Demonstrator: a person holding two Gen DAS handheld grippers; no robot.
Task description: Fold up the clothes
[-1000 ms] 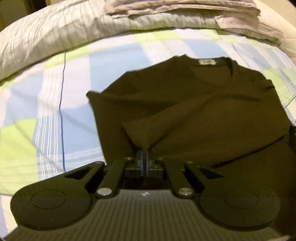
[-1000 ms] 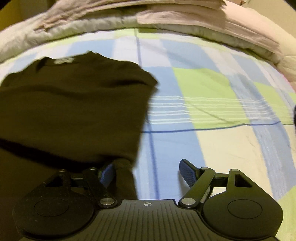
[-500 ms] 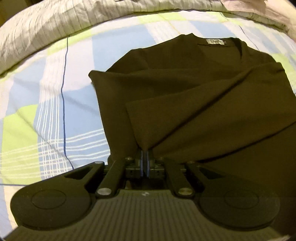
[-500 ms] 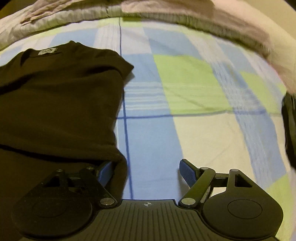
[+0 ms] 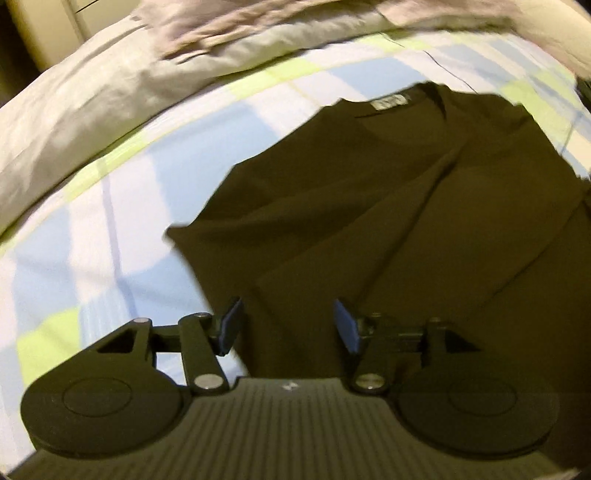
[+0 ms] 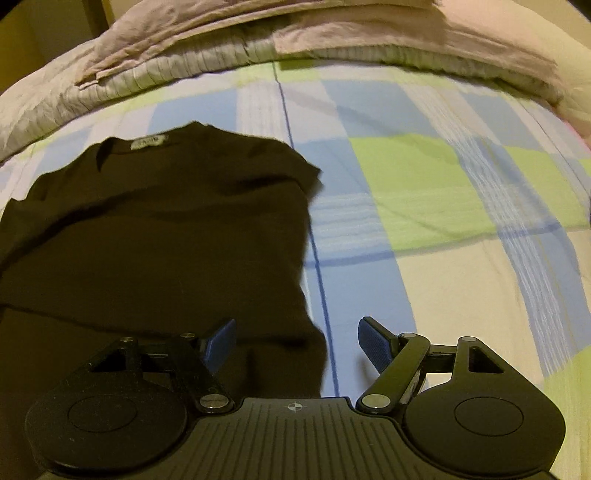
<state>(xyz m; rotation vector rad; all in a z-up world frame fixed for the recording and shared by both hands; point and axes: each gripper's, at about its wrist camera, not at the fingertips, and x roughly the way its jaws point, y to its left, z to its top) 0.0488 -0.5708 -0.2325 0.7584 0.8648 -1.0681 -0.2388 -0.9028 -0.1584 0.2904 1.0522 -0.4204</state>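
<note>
Bedding in blue, green and white checks [image 6: 424, 192] carries a dark sweater [image 6: 166, 240], which lies flat with its neck label [image 6: 147, 142] at the far end, towards the bunched grey quilt [image 6: 110, 85] and the pale pink cloth [image 6: 332, 33] along the head of the bed. Both sides of the sweater are folded in over its body, and in the left wrist view a sleeve [image 5: 388, 258] runs on a slant across the front.

Left gripper [image 5: 288, 325]: its jaws have just been opening and now stand partly apart, with the near end of the folded sleeve lying between the 2 blue pads [image 5: 231, 325] but not pressed by them.

Right gripper [image 6: 295, 343]: its jaws stand wide. The sweater's near right corner lies between them next to the left pad, and bare bedding shows by the right pad [image 6: 375, 341]. Neither gripper holds the cloth.
</note>
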